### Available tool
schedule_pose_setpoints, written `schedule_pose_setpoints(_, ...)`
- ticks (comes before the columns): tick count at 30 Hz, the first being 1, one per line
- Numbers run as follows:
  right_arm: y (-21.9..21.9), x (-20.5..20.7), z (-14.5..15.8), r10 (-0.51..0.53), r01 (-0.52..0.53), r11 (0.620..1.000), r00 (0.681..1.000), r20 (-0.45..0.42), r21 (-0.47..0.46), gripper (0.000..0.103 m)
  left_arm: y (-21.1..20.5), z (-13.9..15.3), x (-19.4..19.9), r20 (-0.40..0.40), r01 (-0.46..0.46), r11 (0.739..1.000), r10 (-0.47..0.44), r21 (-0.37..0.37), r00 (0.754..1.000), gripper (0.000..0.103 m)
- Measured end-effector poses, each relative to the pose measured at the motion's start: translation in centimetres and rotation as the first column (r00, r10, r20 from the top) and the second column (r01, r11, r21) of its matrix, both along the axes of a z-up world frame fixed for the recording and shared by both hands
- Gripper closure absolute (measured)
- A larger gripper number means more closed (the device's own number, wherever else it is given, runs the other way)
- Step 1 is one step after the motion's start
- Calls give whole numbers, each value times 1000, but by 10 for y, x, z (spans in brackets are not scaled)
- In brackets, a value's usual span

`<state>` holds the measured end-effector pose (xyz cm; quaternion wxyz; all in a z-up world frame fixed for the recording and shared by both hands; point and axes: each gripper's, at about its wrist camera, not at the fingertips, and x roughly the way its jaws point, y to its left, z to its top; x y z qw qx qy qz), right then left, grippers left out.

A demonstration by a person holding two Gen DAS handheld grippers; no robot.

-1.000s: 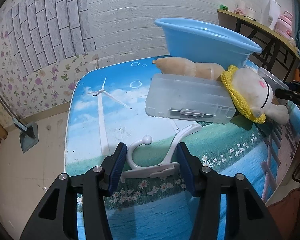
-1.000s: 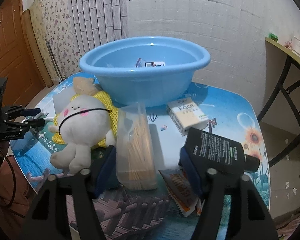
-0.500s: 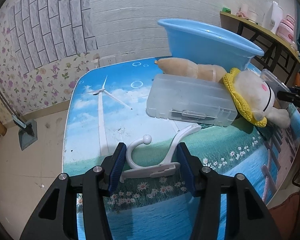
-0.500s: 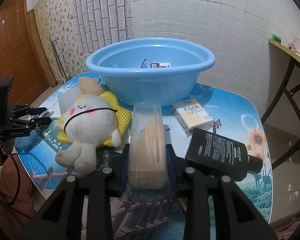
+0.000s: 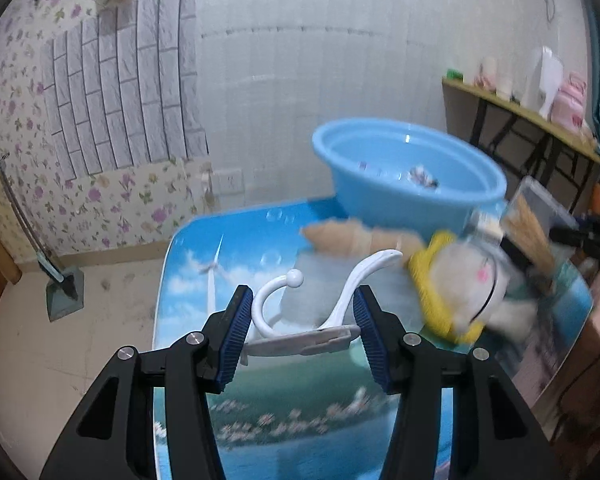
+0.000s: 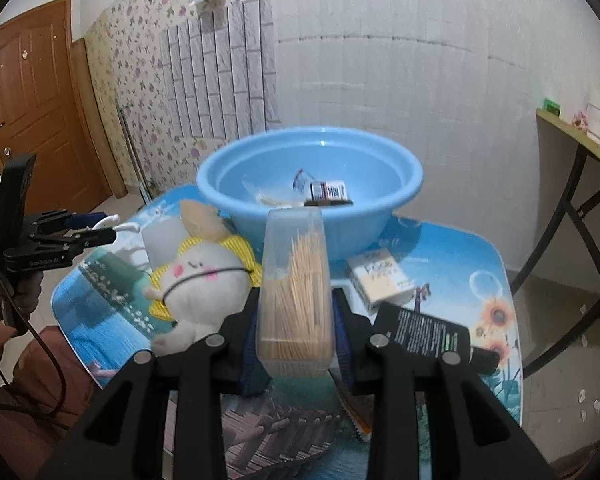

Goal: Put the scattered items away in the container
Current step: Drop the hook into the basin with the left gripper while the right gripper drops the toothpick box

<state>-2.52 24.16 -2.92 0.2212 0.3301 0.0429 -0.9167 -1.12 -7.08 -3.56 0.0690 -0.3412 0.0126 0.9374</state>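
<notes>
My left gripper [image 5: 300, 334] is shut on a white plastic hook [image 5: 320, 300] and holds it lifted above the table, short of the blue basin [image 5: 408, 176]. My right gripper [image 6: 296, 340] is shut on a clear box of toothpicks [image 6: 294, 280] and holds it raised in front of the basin [image 6: 312, 184], which holds a few small packets. The left gripper with the hook also shows in the right wrist view [image 6: 76, 232].
A white plush toy with a yellow collar [image 6: 200, 280] lies on the table beside a clear plastic case [image 5: 312, 292]. A white soap box [image 6: 380, 276] and a black bottle [image 6: 428, 332] lie right of the toothpick box. A shelf with cups [image 5: 540, 104] stands at the right.
My left gripper has closed on the hook and lifted it off the table. My right gripper has closed on the toothpick box and raised it towards the basin.
</notes>
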Motion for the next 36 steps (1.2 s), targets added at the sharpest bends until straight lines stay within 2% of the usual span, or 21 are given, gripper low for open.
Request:
schedule_pose_setpoints(7,4,-2,15,1,-3,1000,998,-56,-31,71,30,23,-11,-81,17,999,-15,31,997,51)
schedule_pose_setpoints(18,6,-14,40,-8,-5,996,990,-143,-90,71,71,37,-43,-103,85,996,-81,41,991,51)
schedule_pose_setpoints(22,6,-24,43,-3,-13,995,988,-157,-101,71,85,37,-57,-100,107,994,-104,25,990,51)
schedule_pose_setpoints(31,0,-52,32,27,-43,992,991,-130,-122,71,104,26,-81,-59,130,992,-129,6,990,51)
schedule_pose_setpoints(36,1,-64,32,35,-53,990,991,-129,-133,71,109,18,-98,-26,139,990,-138,28,990,51)
